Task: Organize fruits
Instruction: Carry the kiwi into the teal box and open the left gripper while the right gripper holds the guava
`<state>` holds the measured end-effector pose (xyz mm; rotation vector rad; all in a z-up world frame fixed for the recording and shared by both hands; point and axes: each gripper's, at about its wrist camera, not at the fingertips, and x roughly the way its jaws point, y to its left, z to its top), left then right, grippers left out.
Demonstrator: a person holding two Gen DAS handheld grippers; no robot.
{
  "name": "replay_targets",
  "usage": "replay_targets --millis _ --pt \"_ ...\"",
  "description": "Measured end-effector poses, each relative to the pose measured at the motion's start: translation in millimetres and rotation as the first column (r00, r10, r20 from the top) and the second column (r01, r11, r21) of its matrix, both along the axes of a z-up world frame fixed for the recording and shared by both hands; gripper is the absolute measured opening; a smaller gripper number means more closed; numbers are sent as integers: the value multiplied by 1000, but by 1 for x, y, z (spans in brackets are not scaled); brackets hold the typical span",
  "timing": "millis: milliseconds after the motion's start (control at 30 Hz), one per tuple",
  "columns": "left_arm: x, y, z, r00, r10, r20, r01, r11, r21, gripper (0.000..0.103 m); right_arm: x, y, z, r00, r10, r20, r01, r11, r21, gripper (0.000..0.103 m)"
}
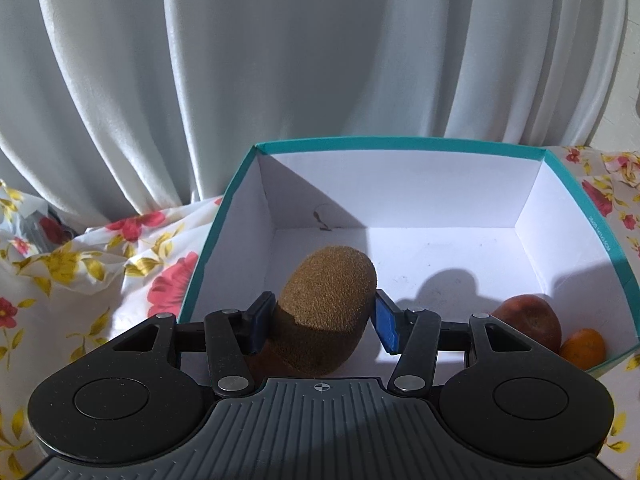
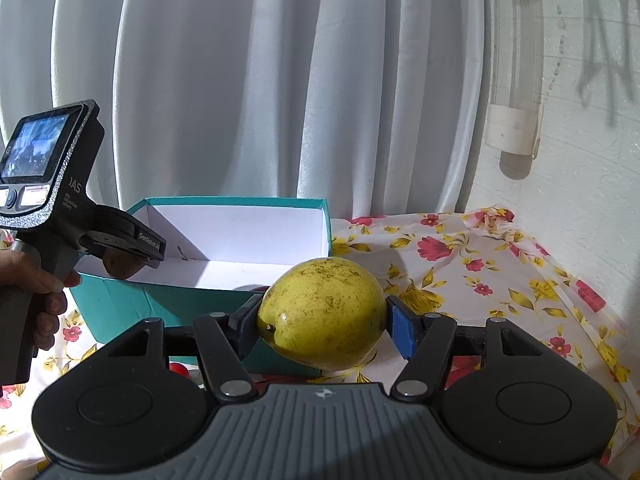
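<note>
Left gripper (image 1: pixel 320 320) clamps a brown kiwi (image 1: pixel 326 304) between its pads, held inside the open teal box (image 1: pixel 224 216), near the box's front left wall. Reddish fruit (image 1: pixel 532 320) and small orange fruit (image 1: pixel 582 346) sit in the box's front right corner. Right gripper (image 2: pixel 324 326) grips a yellow mango (image 2: pixel 324 312) above the floral-cloth worktop (image 2: pixel 480 280), just right of the box. White curtain (image 1: pixel 280 60) hangs behind

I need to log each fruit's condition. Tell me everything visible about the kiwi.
The kiwi is an oval, fuzzy brown fruit, whole, with no visible damage. It is clamped between the blue pads of the left gripper, long axis tilted up and away, held over the near-left part of the open teal box. Sunlight hits its top; its lower half is shaded.
</note>
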<state>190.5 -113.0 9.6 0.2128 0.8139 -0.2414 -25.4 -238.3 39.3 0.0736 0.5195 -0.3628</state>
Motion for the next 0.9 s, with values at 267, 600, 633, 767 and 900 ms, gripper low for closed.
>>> replay_targets --millis 267,600,633,767,900 --pt "6 -3 -14 999 -7 -33 8 1000 14 57 1 -2 1 1000 -7 2 7 1000 -1 64" --pt "6 -6 -17 1000 -19 -18 19 999 32 58 2 -4 3 1000 -14 11 14 1000 -5 64" --pt "6 -6 -17 1000 -20 -17 20 999 32 58 1 -4 3 1000 -15 13 15 1000 -5 64" --pt "6 -7 -17 1000 -19 -18 20 999 37 58 1 -4 3 1000 -18 14 18 1000 -5 64" --pt "6 -7 -17 1000 -20 -19 20 999 36 58 1 -4 3 1000 -18 14 18 1000 -6 64"
